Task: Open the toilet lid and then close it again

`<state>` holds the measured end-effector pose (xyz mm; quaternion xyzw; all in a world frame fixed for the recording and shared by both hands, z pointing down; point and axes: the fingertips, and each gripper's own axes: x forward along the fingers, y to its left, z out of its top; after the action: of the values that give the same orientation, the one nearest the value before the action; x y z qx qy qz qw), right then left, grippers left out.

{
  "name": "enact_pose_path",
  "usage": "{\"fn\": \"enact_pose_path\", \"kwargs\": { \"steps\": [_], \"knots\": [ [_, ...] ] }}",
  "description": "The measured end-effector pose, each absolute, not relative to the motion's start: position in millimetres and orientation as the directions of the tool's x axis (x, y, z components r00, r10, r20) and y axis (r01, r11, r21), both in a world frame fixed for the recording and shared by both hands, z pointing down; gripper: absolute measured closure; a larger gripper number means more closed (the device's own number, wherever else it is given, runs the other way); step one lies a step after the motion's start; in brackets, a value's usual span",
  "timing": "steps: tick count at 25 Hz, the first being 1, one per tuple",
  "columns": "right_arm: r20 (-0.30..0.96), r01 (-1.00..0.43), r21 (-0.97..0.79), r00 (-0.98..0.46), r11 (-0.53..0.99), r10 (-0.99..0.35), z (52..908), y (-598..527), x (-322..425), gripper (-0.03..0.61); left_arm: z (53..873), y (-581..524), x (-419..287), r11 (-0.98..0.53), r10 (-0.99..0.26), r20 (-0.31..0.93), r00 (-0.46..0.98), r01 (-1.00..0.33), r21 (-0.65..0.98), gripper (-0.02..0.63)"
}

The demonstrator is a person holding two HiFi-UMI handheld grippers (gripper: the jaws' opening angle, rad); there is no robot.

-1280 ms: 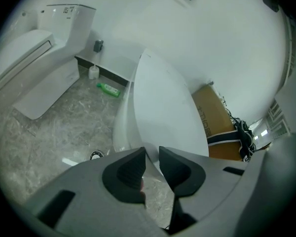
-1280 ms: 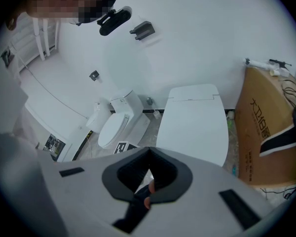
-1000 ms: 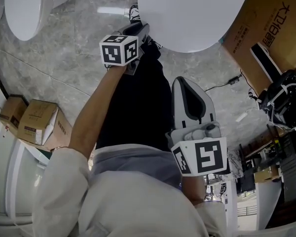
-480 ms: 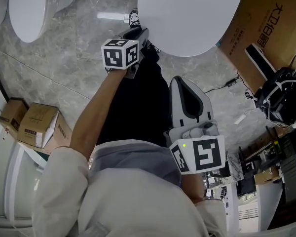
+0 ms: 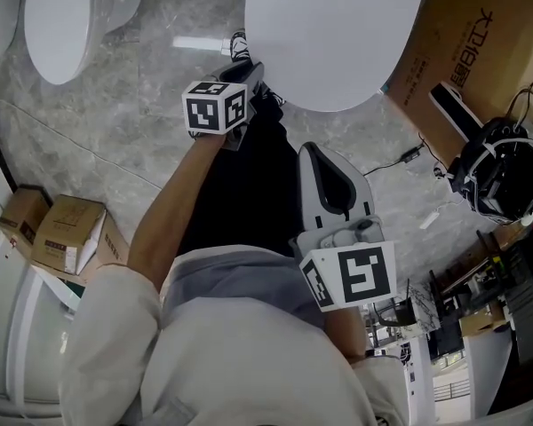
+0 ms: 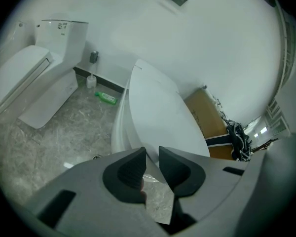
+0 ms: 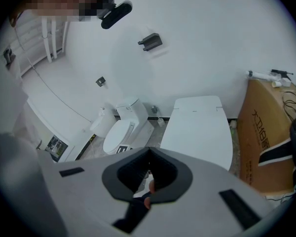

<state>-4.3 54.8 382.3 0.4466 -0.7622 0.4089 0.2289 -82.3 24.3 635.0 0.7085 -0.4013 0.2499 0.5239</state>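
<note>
The white toilet lid (image 5: pixel 338 25) lies closed at the top of the head view, just beyond the person's legs. It also fills the middle of the left gripper view (image 6: pixel 158 112) and shows in the right gripper view (image 7: pixel 200 127). My left gripper (image 5: pixel 251 66) hangs above the floor short of the lid's near edge. Its jaws (image 6: pixel 152 154) stand a narrow gap apart with nothing between them. My right gripper (image 5: pixel 309 151) is lower in the head view, over the person's dark trousers. Its jaws (image 7: pixel 148 153) meet at the tips and hold nothing. Neither gripper touches the lid.
A second white toilet (image 5: pixel 58 20) stands at the left, lid down. A large brown carton (image 5: pixel 466 51) leans right of the main toilet, with a black bag and cables (image 5: pixel 502 171) beside it. Small cartons (image 5: pixel 67 224) sit at the left. A green bottle (image 6: pixel 105 98) lies by the wall.
Both grippers have lifted a little above the floor, and the head view has shifted slightly. The lid stays down and the jaws look unchanged.
</note>
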Motion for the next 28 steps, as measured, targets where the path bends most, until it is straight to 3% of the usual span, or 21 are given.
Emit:
{"fn": "enact_pose_path", "kwargs": {
  "steps": [28],
  "knots": [
    [0.662,-0.851,-0.426,-0.524,0.306,-0.536,332,46,-4,0.569,567,4,-80,-0.081,-0.399,0.696,0.596,-0.779,0.621,0.541]
  ]
}}
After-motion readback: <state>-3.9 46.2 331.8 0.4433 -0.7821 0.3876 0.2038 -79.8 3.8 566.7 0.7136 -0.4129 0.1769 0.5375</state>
